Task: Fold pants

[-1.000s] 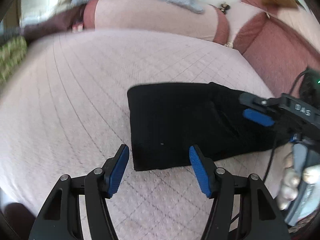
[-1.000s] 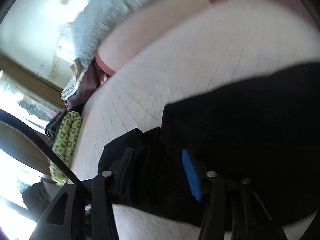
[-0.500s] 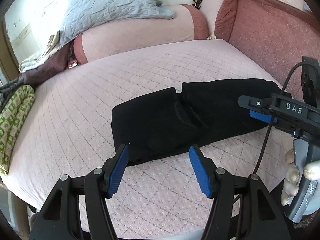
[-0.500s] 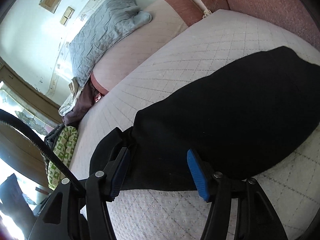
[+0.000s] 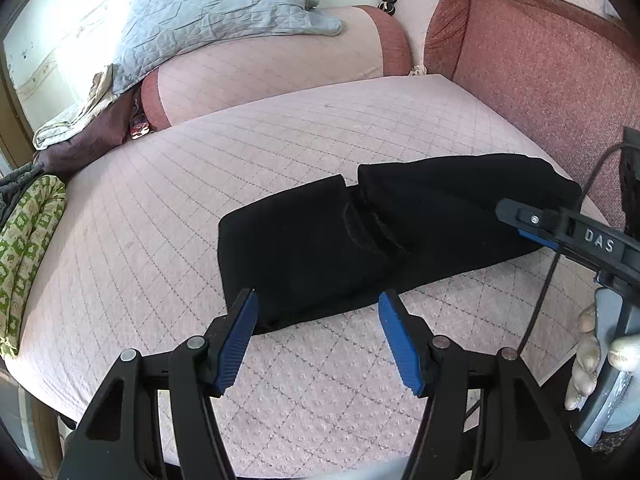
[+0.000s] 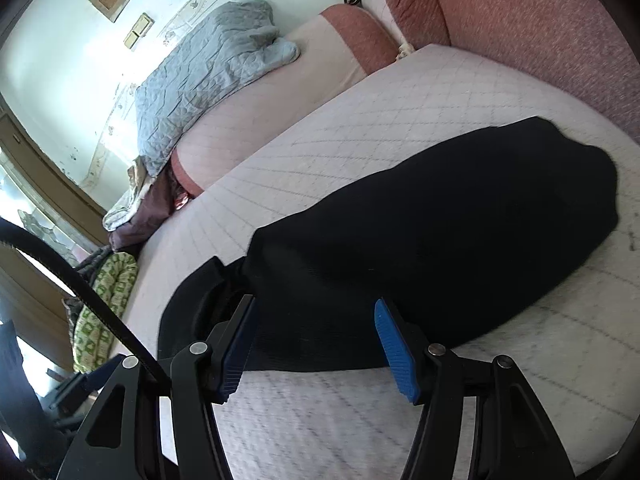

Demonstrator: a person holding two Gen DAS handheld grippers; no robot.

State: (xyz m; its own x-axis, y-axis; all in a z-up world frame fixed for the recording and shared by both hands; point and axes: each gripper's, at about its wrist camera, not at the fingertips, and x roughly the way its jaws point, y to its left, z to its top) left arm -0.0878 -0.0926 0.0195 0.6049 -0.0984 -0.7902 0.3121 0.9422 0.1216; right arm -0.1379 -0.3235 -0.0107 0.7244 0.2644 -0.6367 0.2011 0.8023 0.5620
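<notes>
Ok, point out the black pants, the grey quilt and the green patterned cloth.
black pants (image 5: 320, 240), left wrist view, middle of the folded fabric
grey quilt (image 5: 208, 12), left wrist view, its quilted top
green patterned cloth (image 6: 104, 304), right wrist view, its middle

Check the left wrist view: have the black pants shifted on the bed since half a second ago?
No. The black pants lie in the same spot against the pink bolster.

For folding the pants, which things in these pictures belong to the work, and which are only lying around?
Belong to the job:
- black pants, lying folded on the pink quilted mattress
- left gripper, fingers apart, nothing held
- right gripper, fingers apart, nothing held

Just lying about:
- grey quilted blanket
- pink bolster
- green patterned cloth
- reddish backrest cushion
</notes>
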